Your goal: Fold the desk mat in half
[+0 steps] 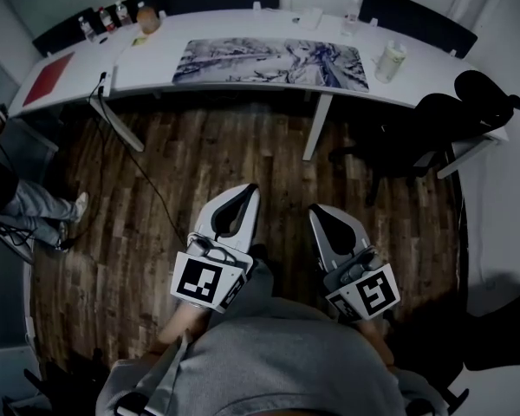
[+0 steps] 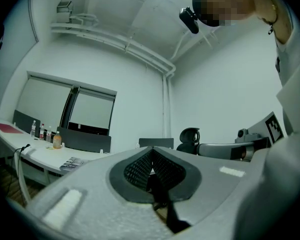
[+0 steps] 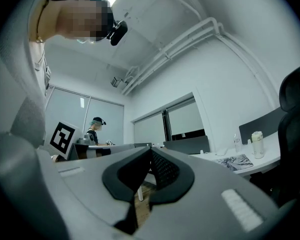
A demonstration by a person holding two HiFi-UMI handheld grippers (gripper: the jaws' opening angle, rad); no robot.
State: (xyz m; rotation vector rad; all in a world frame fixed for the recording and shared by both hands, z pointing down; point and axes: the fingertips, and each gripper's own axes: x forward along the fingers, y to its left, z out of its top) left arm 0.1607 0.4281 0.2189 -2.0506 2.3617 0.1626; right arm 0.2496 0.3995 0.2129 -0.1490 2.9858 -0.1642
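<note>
Here, left gripper & right gripper are pressed shut, both empty. Desk mat lies well ahead on worktop, long axis left-to-right, approx. centred btw both.

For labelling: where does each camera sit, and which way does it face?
Head view: on the head, steeply down at desk and mat; left gripper, right gripper, torso show.
Left gripper view: on that gripper, level along shut fingers; person's head above.
Right gripper view: likewise, over its fingers.
All three share the mat.
</note>
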